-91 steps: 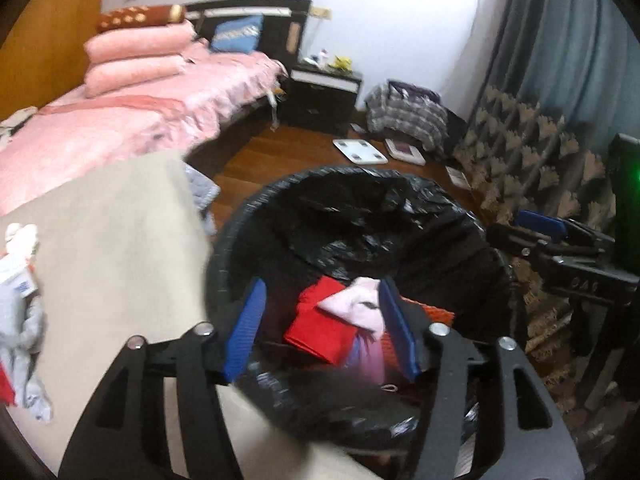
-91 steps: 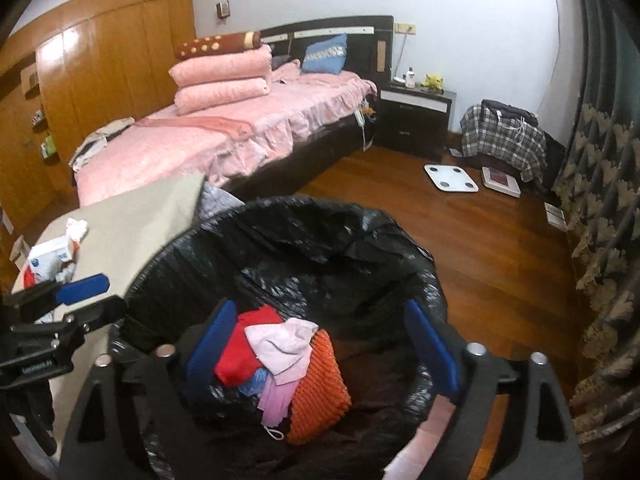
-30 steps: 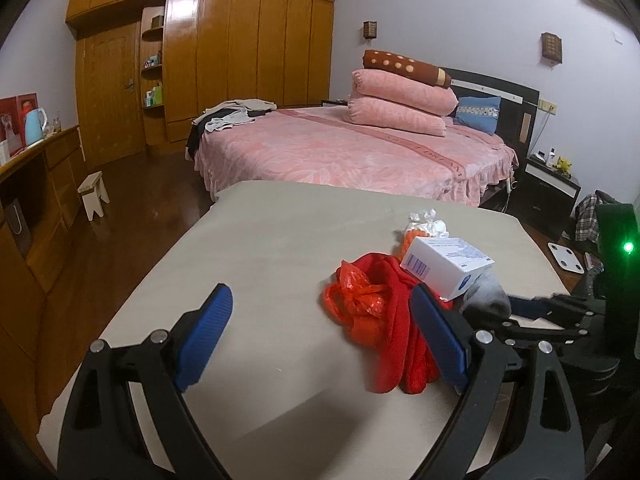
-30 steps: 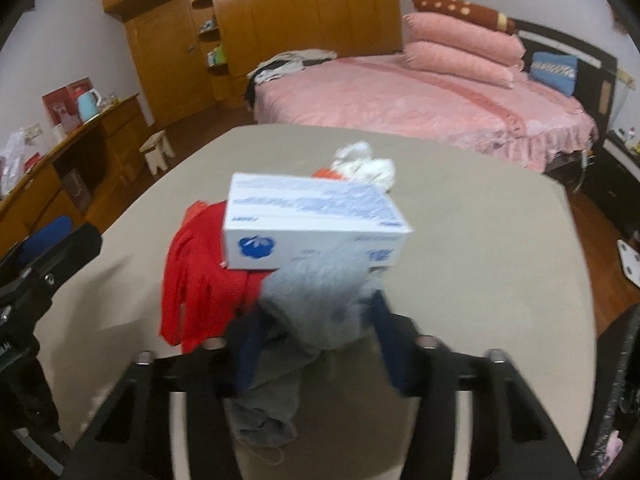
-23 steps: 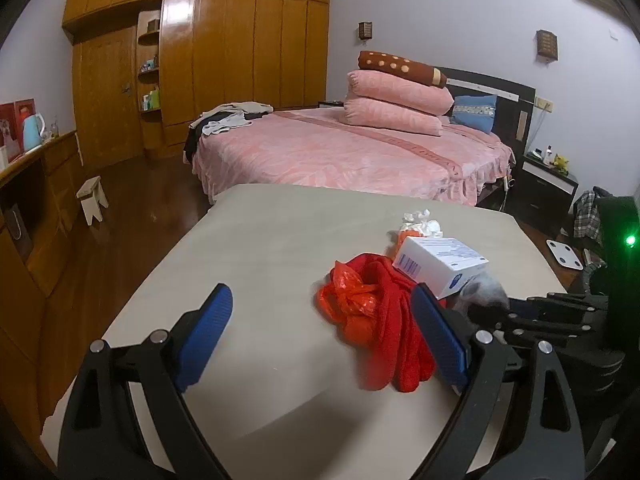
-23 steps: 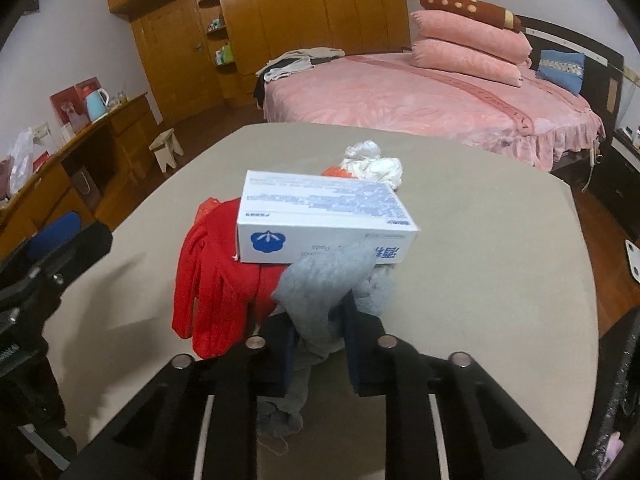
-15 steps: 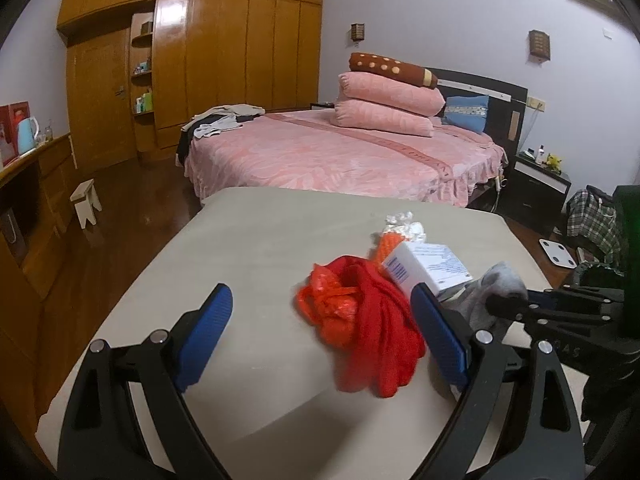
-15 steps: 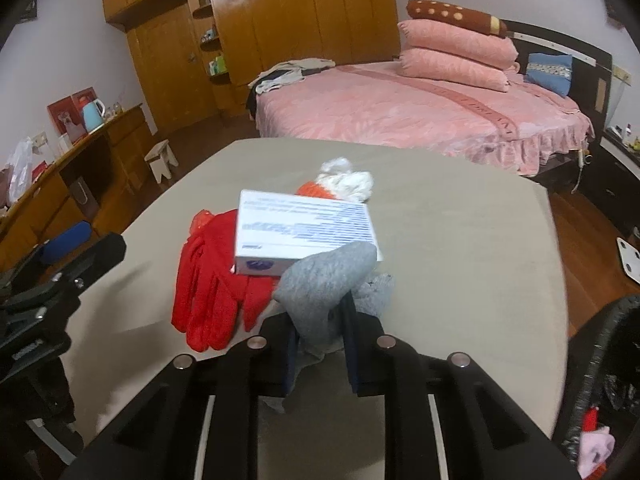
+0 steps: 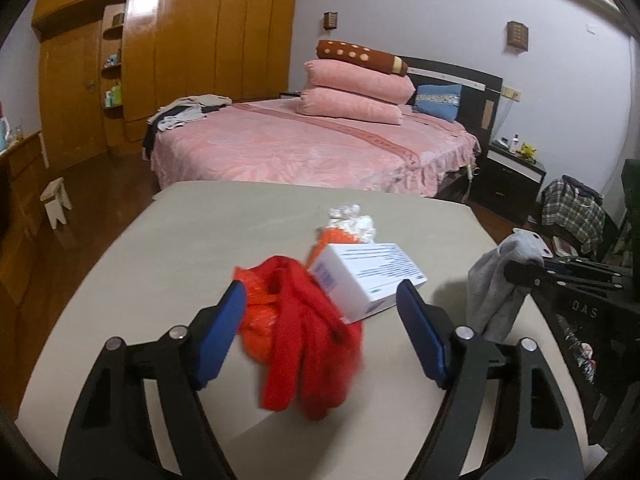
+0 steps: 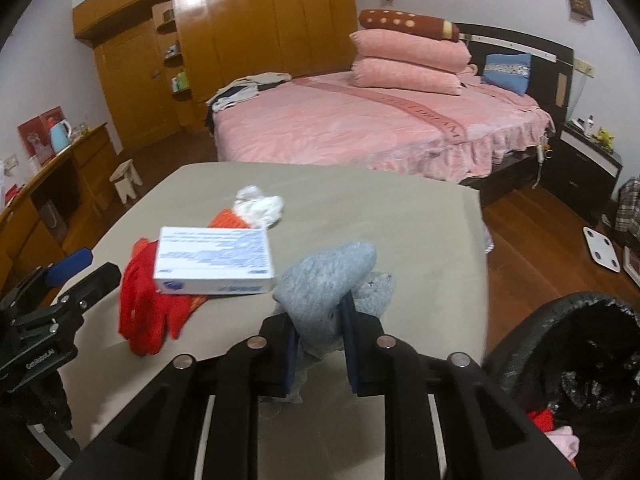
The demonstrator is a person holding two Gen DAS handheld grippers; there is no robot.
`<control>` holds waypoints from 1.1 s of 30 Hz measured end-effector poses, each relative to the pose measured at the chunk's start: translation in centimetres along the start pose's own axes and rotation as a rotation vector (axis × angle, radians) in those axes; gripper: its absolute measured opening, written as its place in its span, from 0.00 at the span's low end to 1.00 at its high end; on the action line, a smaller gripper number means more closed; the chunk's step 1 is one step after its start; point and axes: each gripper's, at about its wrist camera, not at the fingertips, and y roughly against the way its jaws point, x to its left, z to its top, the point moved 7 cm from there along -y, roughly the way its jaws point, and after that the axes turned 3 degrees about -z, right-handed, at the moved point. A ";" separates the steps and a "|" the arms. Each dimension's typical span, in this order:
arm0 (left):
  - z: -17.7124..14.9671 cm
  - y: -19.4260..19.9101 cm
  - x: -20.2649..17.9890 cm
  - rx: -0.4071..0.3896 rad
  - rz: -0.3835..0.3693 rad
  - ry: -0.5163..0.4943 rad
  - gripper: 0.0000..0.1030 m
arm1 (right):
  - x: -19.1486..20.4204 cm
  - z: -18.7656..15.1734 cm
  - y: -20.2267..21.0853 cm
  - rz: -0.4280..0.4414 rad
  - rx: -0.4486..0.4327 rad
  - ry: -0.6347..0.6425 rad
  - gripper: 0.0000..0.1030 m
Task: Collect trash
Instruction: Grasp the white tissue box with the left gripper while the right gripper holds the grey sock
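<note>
My right gripper (image 10: 320, 332) is shut on a grey sock (image 10: 328, 280) and holds it above the beige table (image 10: 400, 216); the sock (image 9: 500, 276) also hangs from it in the left wrist view. My left gripper (image 9: 320, 336) is open, its blue pads on either side of a red cloth (image 9: 308, 340). A white and blue box (image 9: 368, 276) rests on the cloth, with an orange item (image 9: 332, 240) and crumpled white paper (image 9: 352, 220) behind. The black-lined trash bin (image 10: 568, 356) stands at the table's right, holding red and pink pieces.
A pink bed (image 10: 380, 120) with stacked pillows lies beyond the table. Wooden wardrobes (image 9: 180, 60) fill the far wall, with a small stool (image 9: 56, 204) on the wood floor. A dark nightstand (image 9: 512, 176) and a white scale (image 10: 602, 248) are on the right.
My right gripper closed on the grey sock, lifted it off the pile and moved right toward the bin. My left gripper moved closer to the red cloth, staying open.
</note>
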 end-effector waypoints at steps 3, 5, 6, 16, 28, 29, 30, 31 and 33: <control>-0.1 -1.1 -0.8 0.019 -0.024 -0.007 0.60 | -0.7 0.3 -0.3 -0.004 -0.001 -0.002 0.19; -0.3 -2.0 -1.4 0.038 -0.038 -0.007 0.54 | -0.9 0.3 -0.3 -0.012 -0.002 0.010 0.19; -0.4 -2.4 -1.6 0.047 -0.045 -0.009 0.51 | -1.0 0.2 -0.4 -0.014 -0.002 0.012 0.19; -1.7 -4.3 -4.4 0.104 -0.121 -0.026 0.45 | -2.9 -0.1 -0.7 -0.033 0.006 -0.015 0.19; -2.1 -4.1 -6.2 0.103 -0.149 -0.095 0.63 | -5.2 -0.9 -1.2 -0.058 0.019 -0.050 0.19; -1.8 -4.1 -5.8 0.094 -0.134 -0.098 0.66 | -5.2 -0.9 -1.2 -0.057 0.020 -0.050 0.19; -1.4 -4.2 -5.5 0.089 -0.125 -0.099 0.69 | -5.1 -1.0 -1.4 -0.055 0.023 -0.051 0.19; -1.2 -4.4 -5.2 0.087 -0.117 -0.102 0.70 | -5.1 -1.1 -1.5 -0.053 0.026 -0.053 0.19; -0.9 -5.1 -4.7 0.096 -0.111 -0.109 0.75 | -5.0 -1.1 -1.7 -0.051 0.030 -0.054 0.19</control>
